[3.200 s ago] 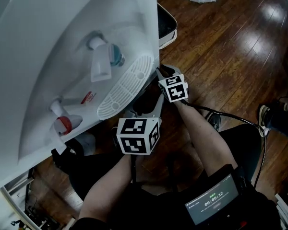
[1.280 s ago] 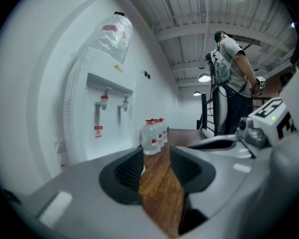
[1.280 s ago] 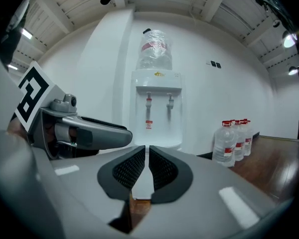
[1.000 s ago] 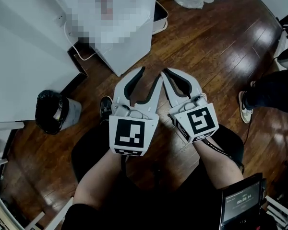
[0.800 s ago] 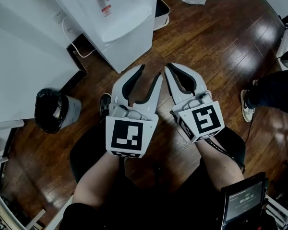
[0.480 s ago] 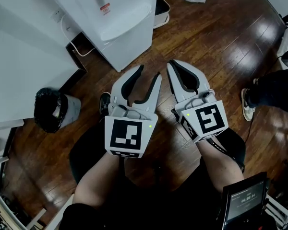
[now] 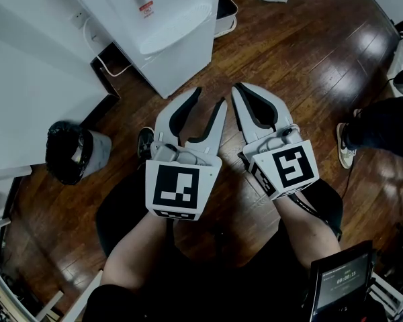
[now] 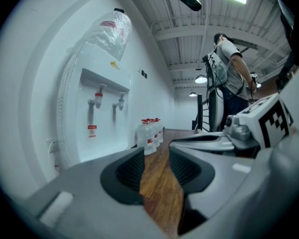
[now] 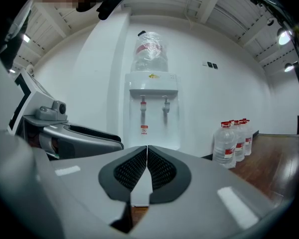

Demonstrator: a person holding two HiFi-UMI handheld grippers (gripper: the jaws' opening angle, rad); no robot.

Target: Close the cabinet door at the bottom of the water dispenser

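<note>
The white water dispenser (image 7: pixel 178 42) stands at the top of the head view, a step away from both grippers. From above its lower front looks flush, with no door standing out. Its taps and bottle face me in the right gripper view (image 9: pixel 153 108), where my own jaws hide its bottom part. My left gripper (image 7: pixel 211 96) (image 8: pixel 156 151) is held level with a narrow gap between its pads and nothing in it. Beside it my right gripper (image 7: pixel 237 87) (image 9: pixel 147 148) is shut, its pads touching and holding nothing.
A black bin (image 7: pixel 70 154) stands at the left by a white wall unit (image 7: pixel 33 92). Several water bottles (image 9: pixel 231 138) (image 8: pixel 148 136) stand right of the dispenser. A person (image 8: pixel 229 78) stands further off; a leg and shoe (image 7: pixel 379 136) show at the right. Dark wood floor (image 7: pixel 309 66) lies around.
Three seconds ago both grippers were low, close under the dispenser's drip tray; now they are held up, a step back from it. Over the last second they have hardly moved.
</note>
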